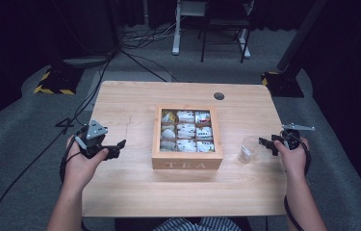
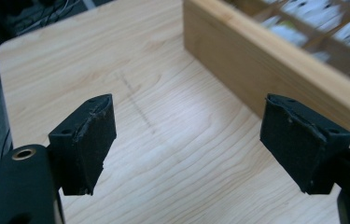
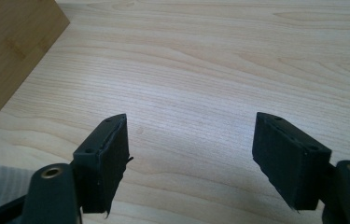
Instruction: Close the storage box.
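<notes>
Hovering at the bench's (image 1: 135, 192) right edge, the right hand-held gripper (image 1: 266, 143) points toward nine o'clock at a small clear glass (image 1: 247, 149), which stands upright just beside its tips, between it and the wooden tea box (image 1: 186, 163). That makes the right hand clearly the nearer one; the left hand-held gripper (image 1: 119, 148) sits well off at the box's nine o'clock side, aimed at its wall. Both are spread wide with nothing between the jaws: in the right gripper view bare wood shows between the pads (image 3: 109, 158), and in the left gripper view the pads (image 2: 86, 149) frame bare wood too. The glass looks like the likely pick.
</notes>
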{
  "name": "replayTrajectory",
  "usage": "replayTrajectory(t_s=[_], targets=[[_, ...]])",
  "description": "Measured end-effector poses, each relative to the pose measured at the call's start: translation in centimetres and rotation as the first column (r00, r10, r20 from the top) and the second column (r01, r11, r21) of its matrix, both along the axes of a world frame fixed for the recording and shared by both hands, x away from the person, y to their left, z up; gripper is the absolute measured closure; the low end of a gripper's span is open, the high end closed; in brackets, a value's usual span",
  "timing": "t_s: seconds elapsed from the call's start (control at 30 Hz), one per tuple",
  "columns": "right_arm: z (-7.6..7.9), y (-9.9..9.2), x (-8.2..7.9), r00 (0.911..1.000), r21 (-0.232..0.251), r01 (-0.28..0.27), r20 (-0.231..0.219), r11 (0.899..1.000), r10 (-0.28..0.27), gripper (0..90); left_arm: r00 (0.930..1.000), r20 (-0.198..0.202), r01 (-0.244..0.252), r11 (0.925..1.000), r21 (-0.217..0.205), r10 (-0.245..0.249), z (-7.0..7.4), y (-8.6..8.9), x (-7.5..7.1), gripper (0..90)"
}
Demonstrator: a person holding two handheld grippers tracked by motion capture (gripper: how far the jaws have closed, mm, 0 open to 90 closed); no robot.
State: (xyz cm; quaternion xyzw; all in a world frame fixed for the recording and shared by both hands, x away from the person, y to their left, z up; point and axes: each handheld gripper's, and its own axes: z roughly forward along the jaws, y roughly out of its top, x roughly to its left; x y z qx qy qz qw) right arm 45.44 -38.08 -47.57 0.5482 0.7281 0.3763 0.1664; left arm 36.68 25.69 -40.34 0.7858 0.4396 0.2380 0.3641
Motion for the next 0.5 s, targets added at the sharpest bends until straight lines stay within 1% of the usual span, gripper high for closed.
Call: replayTrajectory(t_s=[0.1, 0.17, 0.23, 0.33, 0.4, 0.43, 0.5], targets=[[-0.4, -0.3, 0.1, 1.0000, -0.012, -0.002, -0.002, 1.000, 0.002, 26.9, 0.9986, -0.027, -0.044, 0.9987, 0.025, 0.044, -1.1, 0.6, 0.7, 18.3], [-0.7, -0.6, 0.1, 1.0000, -0.017, 0.001, -0.005, 1.000, -0.001, 26.5, 0.9969, -0.045, -0.063, 0.9978, 0.022, 0.064, -1.7, 0.9, 1.1, 18.3], [-0.9, -0.8, 0.1, 0.9999, -0.020, 0.005, -0.012, 1.000, -0.005, 26.2, 0.9957, -0.054, -0.074, 0.9970, 0.023, 0.075, -2.3, 1.1, 1.4, 18.3], [-1.3, -1.0, 0.1, 0.9997, -0.026, 0.008, -0.023, 1.000, -0.008, 25.9, 0.9954, -0.049, -0.080, 0.9961, 0.037, 0.082, -3.2, 1.2, 1.9, 18.1], [-1.5, -1.0, 0.1, 0.9995, -0.031, 0.006, -0.032, 1.000, -0.007, 25.9, 0.9937, -0.055, -0.095, 0.9942, 0.050, 0.098, -3.8, 1.4, 2.2, 18.1], [-1.6, -1.0, 0.1, 0.9993, -0.033, 0.007, -0.036, 0.999, -0.008, 25.8, 0.9930, -0.052, -0.104, 0.9932, 0.053, 0.106, -4.1, 1.4, 2.4, 18.1], [-1.8, -0.9, 0.1, 0.9993, -0.037, 0.004, -0.036, 0.999, -0.006, 25.2, 0.9915, -0.059, -0.113, 0.9924, 0.050, 0.116, -4.8, 1.6, 2.7, 18.1]])
